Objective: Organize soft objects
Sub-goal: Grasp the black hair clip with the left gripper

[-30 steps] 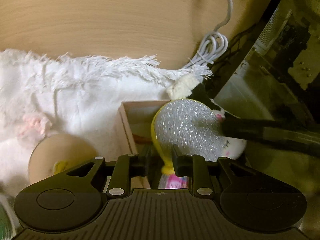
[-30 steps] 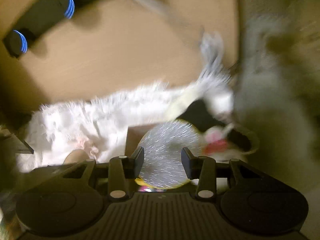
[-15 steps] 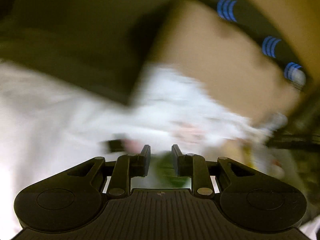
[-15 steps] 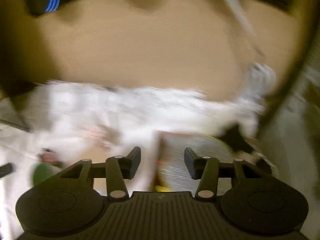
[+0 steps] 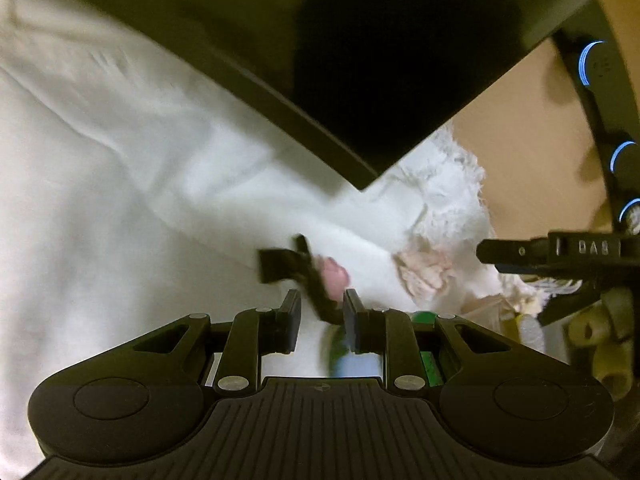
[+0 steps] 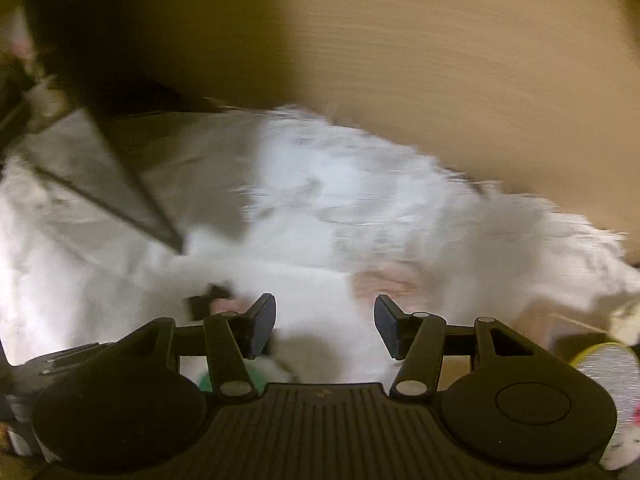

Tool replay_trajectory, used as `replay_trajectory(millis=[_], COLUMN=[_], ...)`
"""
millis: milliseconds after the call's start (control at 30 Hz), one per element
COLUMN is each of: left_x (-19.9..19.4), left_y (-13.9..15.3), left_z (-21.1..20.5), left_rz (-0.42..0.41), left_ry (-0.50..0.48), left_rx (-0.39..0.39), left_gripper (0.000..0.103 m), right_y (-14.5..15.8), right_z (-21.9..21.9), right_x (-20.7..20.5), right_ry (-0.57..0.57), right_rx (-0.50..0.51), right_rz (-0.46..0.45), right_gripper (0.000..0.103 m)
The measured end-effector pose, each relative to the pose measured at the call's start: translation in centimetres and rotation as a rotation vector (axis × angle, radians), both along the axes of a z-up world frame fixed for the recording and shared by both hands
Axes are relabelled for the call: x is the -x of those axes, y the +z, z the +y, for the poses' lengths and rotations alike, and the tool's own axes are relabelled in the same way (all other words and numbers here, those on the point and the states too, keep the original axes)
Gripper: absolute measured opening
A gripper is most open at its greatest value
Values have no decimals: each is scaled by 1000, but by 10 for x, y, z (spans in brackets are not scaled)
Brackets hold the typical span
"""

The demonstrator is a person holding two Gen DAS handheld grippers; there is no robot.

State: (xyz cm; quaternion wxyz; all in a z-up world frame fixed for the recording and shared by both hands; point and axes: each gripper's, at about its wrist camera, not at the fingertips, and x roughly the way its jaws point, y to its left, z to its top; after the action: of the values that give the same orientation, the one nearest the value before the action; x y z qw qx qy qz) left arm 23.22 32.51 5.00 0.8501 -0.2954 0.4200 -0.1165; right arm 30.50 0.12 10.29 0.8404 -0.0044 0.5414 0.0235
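Note:
A white fluffy blanket [image 5: 132, 184] covers the surface and shows in the right wrist view [image 6: 352, 216] too, with a pale pink patch [image 5: 424, 272]. A small soft toy with a black strap and a pink part [image 5: 320, 276] lies on it, just ahead of my left gripper [image 5: 318, 322], whose jaws stand a little apart with nothing held. My right gripper [image 6: 325, 326] is open and empty over the blanket; it also shows at the right of the left wrist view [image 5: 568, 252]. A silver glitter toy [image 6: 612, 368] sits in a box at the right.
A dark flat panel [image 5: 360, 40] hangs over the blanket's far side. A wooden table top [image 6: 460, 60] lies beyond the blanket. A black bar with blue lights [image 5: 616, 128] runs along the right. A green object [image 5: 424, 316] peeks out beside the left fingers.
Both grippers have swung left, away from the box with the silver glitter toy, to the blanket's left part. The left gripper, earlier around the toy, is now open near the black and pink toy.

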Motion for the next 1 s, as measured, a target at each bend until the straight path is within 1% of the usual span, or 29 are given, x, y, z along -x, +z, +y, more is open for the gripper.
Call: replay_trajectory(millis=[67, 133, 233, 267, 300, 333, 367, 400, 500, 667, 700, 733, 867, 933, 1000], left_x=[-16, -34, -53, -57, -61, -64, -68, -72, -83, -95, -96, -97, -93, -86, -76], left_y=[-11, -20, -28, -29, -28, -28, -29, -30, -34, -34, -35, -35, -37, -36, -33], left_z=[-8, -17, -26, -30, -34, -39, -42, -47, -57, -71, -72, -74, -73, -68, -61], left_rz=[44, 125, 172, 183, 188, 186, 185, 190, 219, 181, 176, 171, 134, 89, 48], left_ry=[-20, -25, -10, -3, 2, 3, 1, -5, -4, -5, -7, -9, -31, -40, -50], left_rx=[43, 46, 72, 63, 38, 1, -27, -51, -94, -140, -145, -148, -127, -128, -153], left_gripper=[25, 25, 26, 28, 33, 35, 41, 43, 44, 44, 42, 39, 36, 35, 35], right_y=[0, -2, -2, -2, -2, -1, -3, -3, -4, -5, -6, -7, -9, -7, -4], right_z=[-10, -22, -33, -39, -43, -46, -49, -53, -62, -68, -69, -70, -74, -76, -78], right_x=[3, 3, 6, 9, 11, 14, 15, 16, 17, 16, 16, 16, 18, 20, 20], right_ry=[-19, -37, -74, -83, -89, -94, -101, -108, -120, -131, -136, -141, -164, -181, -194], right_rx=[5, -5, -9, -10, -11, -12, -12, -12, -8, 7, 5, 1, -16, -14, 1], right_rz=[8, 10, 3, -2, -5, -8, -12, -16, -31, -47, -46, -44, -48, -70, -93], right_gripper=[55, 55, 55, 55, 56, 56, 56, 56, 56, 56, 56, 56, 56, 56, 56])
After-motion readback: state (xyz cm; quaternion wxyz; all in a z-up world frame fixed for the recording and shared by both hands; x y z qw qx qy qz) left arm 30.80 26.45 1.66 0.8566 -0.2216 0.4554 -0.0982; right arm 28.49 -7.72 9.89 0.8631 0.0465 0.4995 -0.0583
